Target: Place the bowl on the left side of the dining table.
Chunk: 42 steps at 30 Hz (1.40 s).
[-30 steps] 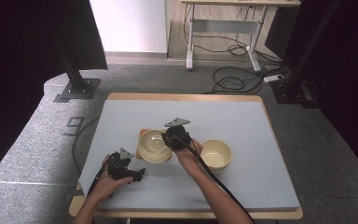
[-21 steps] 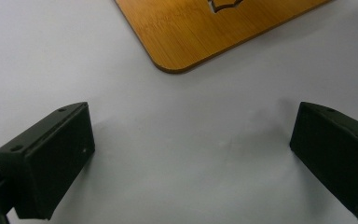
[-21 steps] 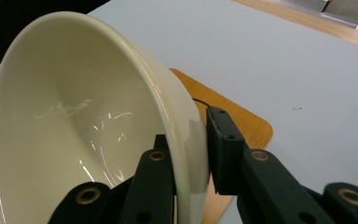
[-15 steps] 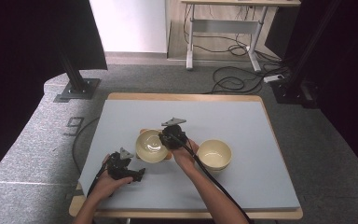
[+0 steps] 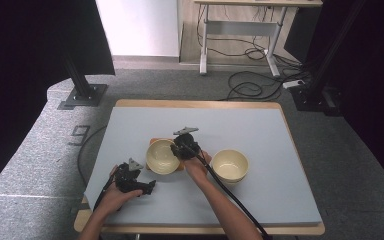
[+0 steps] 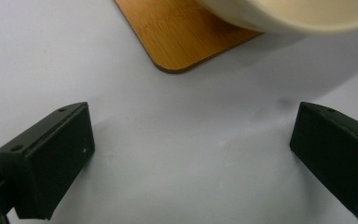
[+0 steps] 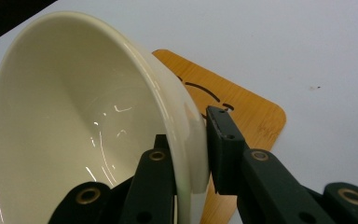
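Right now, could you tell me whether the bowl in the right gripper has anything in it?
Empty: the bowl, pinched at its rim by the right gripper, shows a bare, glossy cream inside.

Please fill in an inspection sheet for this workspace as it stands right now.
Surface: grey table, wood-edged.
Job's things: left bowl held over a wooden board; stacked bowls to its right.
Clutter: nothing seen.
Grippers: right gripper clamps the left bowl's rim, one jaw inside, one outside; left gripper open, empty, low over the table.
Cables: one trails from each gripper toward the person; more on the floor.
Surroundings: desk behind, dark curtains, stand bases.
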{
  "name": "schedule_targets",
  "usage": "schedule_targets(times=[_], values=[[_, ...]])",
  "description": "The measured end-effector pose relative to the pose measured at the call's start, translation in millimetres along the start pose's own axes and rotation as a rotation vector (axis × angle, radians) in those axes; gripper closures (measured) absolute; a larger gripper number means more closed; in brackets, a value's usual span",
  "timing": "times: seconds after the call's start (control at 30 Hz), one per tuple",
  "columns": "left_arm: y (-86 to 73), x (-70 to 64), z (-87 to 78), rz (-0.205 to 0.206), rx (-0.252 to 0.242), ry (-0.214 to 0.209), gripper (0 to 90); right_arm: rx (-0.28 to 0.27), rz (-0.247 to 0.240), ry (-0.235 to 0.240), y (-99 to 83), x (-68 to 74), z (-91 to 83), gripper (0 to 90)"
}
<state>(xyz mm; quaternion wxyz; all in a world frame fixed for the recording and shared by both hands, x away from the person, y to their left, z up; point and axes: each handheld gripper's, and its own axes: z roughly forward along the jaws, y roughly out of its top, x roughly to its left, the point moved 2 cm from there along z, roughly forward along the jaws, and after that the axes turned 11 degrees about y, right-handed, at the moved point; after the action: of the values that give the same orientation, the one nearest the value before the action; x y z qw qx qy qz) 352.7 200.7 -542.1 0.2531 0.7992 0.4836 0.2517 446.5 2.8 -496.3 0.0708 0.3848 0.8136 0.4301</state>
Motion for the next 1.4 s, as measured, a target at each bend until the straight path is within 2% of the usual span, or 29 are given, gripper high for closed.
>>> schedule_targets(times=[0.13,0.17,0.33,0.37,0.47,0.5,0.57,0.63,0.8,0.83,0.93,1.0,1.1,1.13,1.17,1.27,1.4], values=[[-0.1,0.0,0.0,0.000,0.000,0.000,0.0,-0.005,0.023,-0.003,0.6,-5.2,0.6,79.8],[-0.1,-0.1,0.0,-0.001,-0.001,0.000,0.0,-0.012,0.013,-0.022,1.3,-6.8,0.2,79.7],[-0.1,-0.1,0.0,-0.001,-0.001,0.000,0.0,-0.017,0.002,-0.045,2.3,-8.3,-0.2,79.6],[-0.1,-0.1,0.1,-0.001,-0.001,0.000,0.0,-0.015,-0.019,-0.057,3.0,-7.7,0.0,79.8],[-0.1,-0.1,0.1,-0.001,-0.001,0.000,0.0,-0.017,-0.037,-0.078,3.6,-6.7,0.5,80.1],[-0.1,0.0,0.1,-0.001,-0.001,0.000,0.0,-0.024,-0.065,-0.116,4.7,-6.5,0.9,79.6],[-0.1,0.0,0.1,-0.001,0.000,0.000,0.0,-0.021,-0.068,-0.121,5.1,-6.8,1.2,77.3],[-0.1,-0.1,0.1,-0.002,0.000,-0.002,0.0,0.007,-0.051,-0.148,5.0,-12.8,4.2,77.9],[0.2,0.2,0.3,-0.002,0.002,-0.004,0.0,0.016,-0.021,-0.160,3.5,-21.7,3.9,75.6],[0.3,0.3,0.3,-0.002,0.004,-0.004,0.0,0.023,-0.027,-0.167,3.5,-22.4,4.3,75.1],[0.3,0.3,0.3,-0.002,0.004,-0.004,0.0,0.009,-0.022,-0.152,4.3,-21.4,4.0,75.1],[0.3,0.3,0.3,-0.002,0.003,-0.004,0.0,0.013,-0.022,-0.147,4.2,-21.6,4.0,70.7],[0.3,0.3,0.3,-0.002,0.003,-0.004,0.0,0.028,-0.022,-0.139,3.7,-20.0,3.7,53.0],[0.3,0.3,0.3,-0.002,0.003,-0.004,0.0,0.022,-0.020,-0.139,4.0,-19.2,3.0,49.0],[0.3,0.3,0.3,-0.002,0.003,-0.004,0.0,0.022,-0.020,-0.139,4.0,-19.2,3.0,49.0],[0.1,0.2,0.2,-0.002,0.002,-0.003,0.0,0.009,-0.002,-0.141,6.7,-16.9,-3.4,33.1],[-0.1,0.2,0.1,0.000,0.001,-0.001,0.0,-0.014,0.016,-0.143,10.2,-13.9,-14.5,27.6]])
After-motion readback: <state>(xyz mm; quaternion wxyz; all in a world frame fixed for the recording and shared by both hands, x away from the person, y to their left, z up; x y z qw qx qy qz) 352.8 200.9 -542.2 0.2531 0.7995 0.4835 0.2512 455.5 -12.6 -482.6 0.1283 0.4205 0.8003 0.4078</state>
